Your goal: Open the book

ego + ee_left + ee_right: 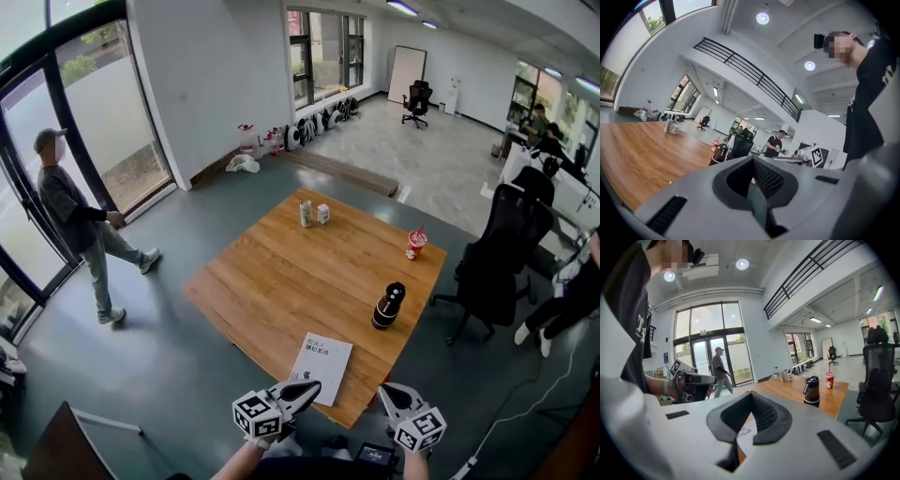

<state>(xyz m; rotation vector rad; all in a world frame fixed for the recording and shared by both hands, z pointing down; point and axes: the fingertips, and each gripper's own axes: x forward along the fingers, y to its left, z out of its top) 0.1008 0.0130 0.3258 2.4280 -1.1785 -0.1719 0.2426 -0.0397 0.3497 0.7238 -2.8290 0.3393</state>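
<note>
Two grippers hung at the near edge of the wooden table (281,272), and neither held anything. The left gripper (311,386) had its jaws clenched together with nothing between them, as its own view showed plainly. In the head view its tip overlapped the near left edge of the book (323,361), though whether it touched the cover could not be told. The right gripper (388,394) was likewise clenched and empty, near the book's right side. In its own view a strip of printed white cover showed past the closed jaws, beyond them and not in them.

The book lay flat and shut, white cover up, at the table's near edge. Further back stood a black bottle (388,306), a red cup (415,244) with a straw, and two small cans (314,214), all well apart from the book. A person (80,225) stood by the glass doors.

The step in hand looked like the approach, with the opening itself not yet begun. The next move would probably call for one gripper to find the cover's free edge, either by slipping a closed tip beneath it or by parting the jaws to pinch it. The other would likely need to press the book down, since a light book so near the edge could slide off.
</note>
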